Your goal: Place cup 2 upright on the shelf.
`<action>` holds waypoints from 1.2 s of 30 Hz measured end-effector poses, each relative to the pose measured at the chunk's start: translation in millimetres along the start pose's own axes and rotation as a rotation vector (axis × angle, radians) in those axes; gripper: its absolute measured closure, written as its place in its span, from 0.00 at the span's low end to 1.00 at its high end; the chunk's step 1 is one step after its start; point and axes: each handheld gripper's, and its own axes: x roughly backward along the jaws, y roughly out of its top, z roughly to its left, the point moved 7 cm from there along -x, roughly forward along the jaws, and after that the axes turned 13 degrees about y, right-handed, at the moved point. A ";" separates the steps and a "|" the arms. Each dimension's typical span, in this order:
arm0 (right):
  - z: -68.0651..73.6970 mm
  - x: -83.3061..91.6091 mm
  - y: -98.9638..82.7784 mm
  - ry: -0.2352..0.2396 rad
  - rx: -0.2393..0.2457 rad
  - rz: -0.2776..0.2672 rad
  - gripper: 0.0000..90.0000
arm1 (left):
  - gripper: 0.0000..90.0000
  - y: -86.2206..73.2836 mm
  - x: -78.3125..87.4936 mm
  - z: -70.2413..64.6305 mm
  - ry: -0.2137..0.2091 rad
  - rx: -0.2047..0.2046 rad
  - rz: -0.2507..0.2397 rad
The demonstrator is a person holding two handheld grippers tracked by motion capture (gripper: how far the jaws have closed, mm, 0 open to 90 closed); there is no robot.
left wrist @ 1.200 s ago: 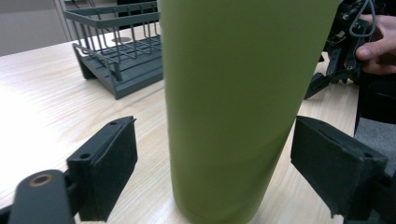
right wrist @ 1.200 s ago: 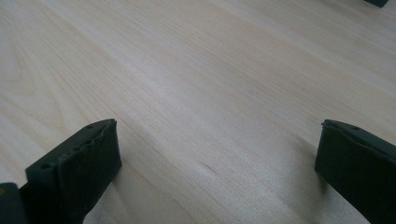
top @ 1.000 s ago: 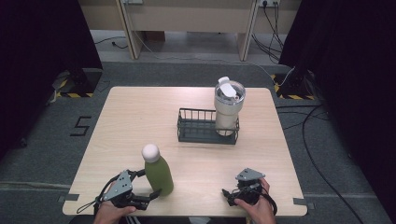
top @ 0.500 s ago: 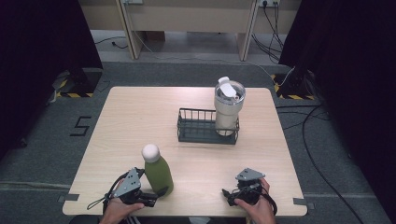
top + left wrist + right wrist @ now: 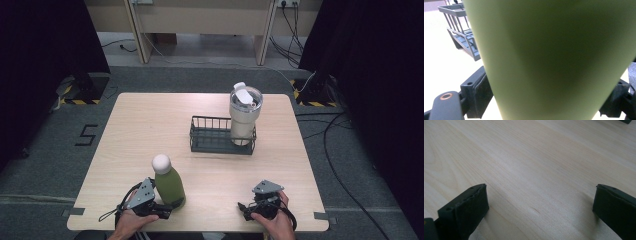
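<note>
A green bottle with a white round cap stands upright near the table's front edge, left of centre. My left gripper is shut on its lower body. In the left gripper view the green bottle sits between the jaws, and the black pads press on both its sides. My right gripper rests low at the front right of the table. Its jaws stand wide apart in the right gripper view, with my right gripper holding nothing over bare wood.
A dark wire rack sits at the middle of the light wooden table, with a cream tumbler with a lid standing in its right end. The rack is seen beyond the bottle. Cables and dark curtains surround the table.
My left hand has edged slightly to the right at the bottle's base. The bottle still stands in the same spot, and the right hand has not moved.
</note>
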 end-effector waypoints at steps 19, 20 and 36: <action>0.0 0.0 0.0 0.000 0.000 0.000 0.01 | 0.23 4.1 -2.1 1.7 0.014 0.021 -0.026; -0.1 0.0 0.0 0.000 0.000 0.000 0.01 | 0.23 5.6 -1.8 3.0 0.013 0.026 -0.028; -0.3 0.0 0.1 0.000 0.001 0.001 0.01 | 0.23 32.4 2.4 22.8 0.052 0.042 -0.053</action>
